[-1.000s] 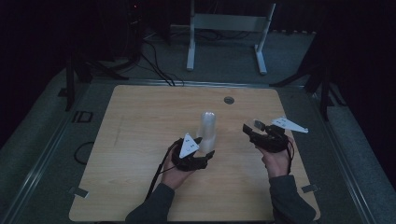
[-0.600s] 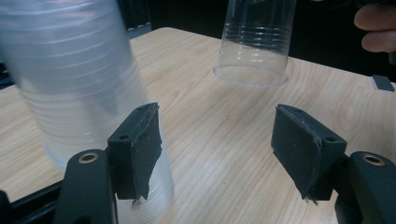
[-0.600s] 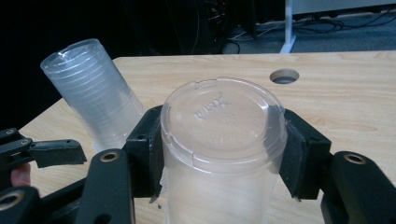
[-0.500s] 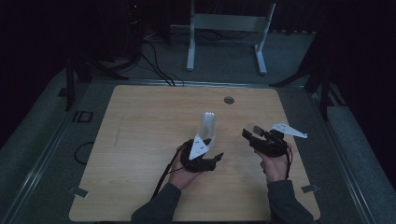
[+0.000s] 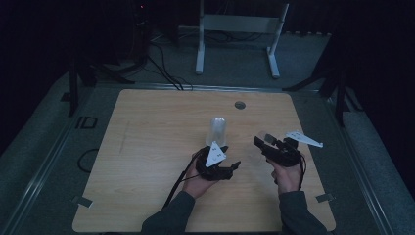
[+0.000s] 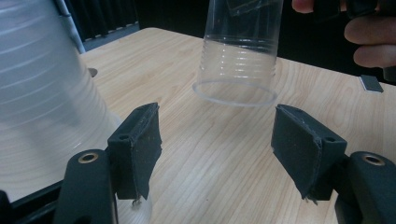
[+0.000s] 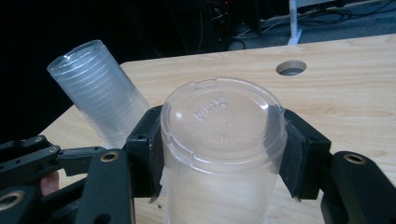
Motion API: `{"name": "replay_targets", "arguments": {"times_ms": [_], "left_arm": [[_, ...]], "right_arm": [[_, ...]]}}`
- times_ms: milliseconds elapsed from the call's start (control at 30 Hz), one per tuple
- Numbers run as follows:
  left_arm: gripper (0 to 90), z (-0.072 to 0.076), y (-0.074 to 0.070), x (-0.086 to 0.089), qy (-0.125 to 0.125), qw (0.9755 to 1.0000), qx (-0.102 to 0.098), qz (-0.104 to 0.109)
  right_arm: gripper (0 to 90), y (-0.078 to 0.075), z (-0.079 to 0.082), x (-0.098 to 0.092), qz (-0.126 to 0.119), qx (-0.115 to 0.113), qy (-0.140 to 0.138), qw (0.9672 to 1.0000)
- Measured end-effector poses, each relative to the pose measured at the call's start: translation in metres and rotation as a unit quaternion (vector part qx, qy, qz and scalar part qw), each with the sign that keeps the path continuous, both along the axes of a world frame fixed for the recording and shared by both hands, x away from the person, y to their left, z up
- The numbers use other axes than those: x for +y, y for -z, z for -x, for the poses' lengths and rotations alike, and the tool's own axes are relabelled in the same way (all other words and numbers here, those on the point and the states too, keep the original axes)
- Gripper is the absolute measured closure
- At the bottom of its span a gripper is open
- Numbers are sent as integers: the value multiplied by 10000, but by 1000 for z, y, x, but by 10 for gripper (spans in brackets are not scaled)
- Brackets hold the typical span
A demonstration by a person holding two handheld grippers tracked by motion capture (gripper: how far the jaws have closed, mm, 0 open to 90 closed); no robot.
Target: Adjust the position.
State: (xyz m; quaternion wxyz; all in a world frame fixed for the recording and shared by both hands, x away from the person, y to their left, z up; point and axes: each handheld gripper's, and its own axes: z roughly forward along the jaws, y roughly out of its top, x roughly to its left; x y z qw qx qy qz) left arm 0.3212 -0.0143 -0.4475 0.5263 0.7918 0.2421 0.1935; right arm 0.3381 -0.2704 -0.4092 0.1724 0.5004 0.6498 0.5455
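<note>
A tall frosted stack of plastic cups (image 5: 217, 129) stands mouth-down on the wooden table (image 5: 147, 147); it also rises at the left of the left gripper view (image 6: 42, 84) and leans in the right gripper view (image 7: 100, 98). My right gripper (image 5: 262, 143) is shut on a single clear cup (image 7: 223, 126), its base towards the camera, the pads pressed on both sides (image 7: 223, 140). That cup (image 6: 238, 51) hangs mouth-down above the table. My left gripper (image 5: 231, 167) sits just right of the stack's foot, jaws apart with nothing between them (image 6: 217, 135), pointing at the hanging cup.
A round cable hole (image 5: 240, 105) lies in the table's far middle. A white metal stand (image 5: 240, 22) and cables sit on the floor beyond the far edge. Small tape tabs (image 5: 325, 198) mark the near corners. Bare wood stretches to the left of the stack.
The left hand slid right past the foot of the stack, and its jaws now point at the right gripper. The right hand and its cup stayed put.
</note>
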Motion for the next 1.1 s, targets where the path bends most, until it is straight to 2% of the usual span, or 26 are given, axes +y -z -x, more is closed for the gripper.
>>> {"name": "replay_targets", "arguments": {"times_ms": [500, 667, 1100], "left_arm": [[261, -4, 0, -16, 23, 10000, 12, 6], [250, -6, 0, -21, 62, 10000, 38, 47], [236, -8, 0, -32, 110, 9999, -1, 49]], "right_arm": [[410, 6, 4, 1, -199, 82, 10, 9998], [411, 10, 4, 0, -468, 197, -14, 9987], [412, 15, 4, 0, -697, 340, -41, 9970]]}}
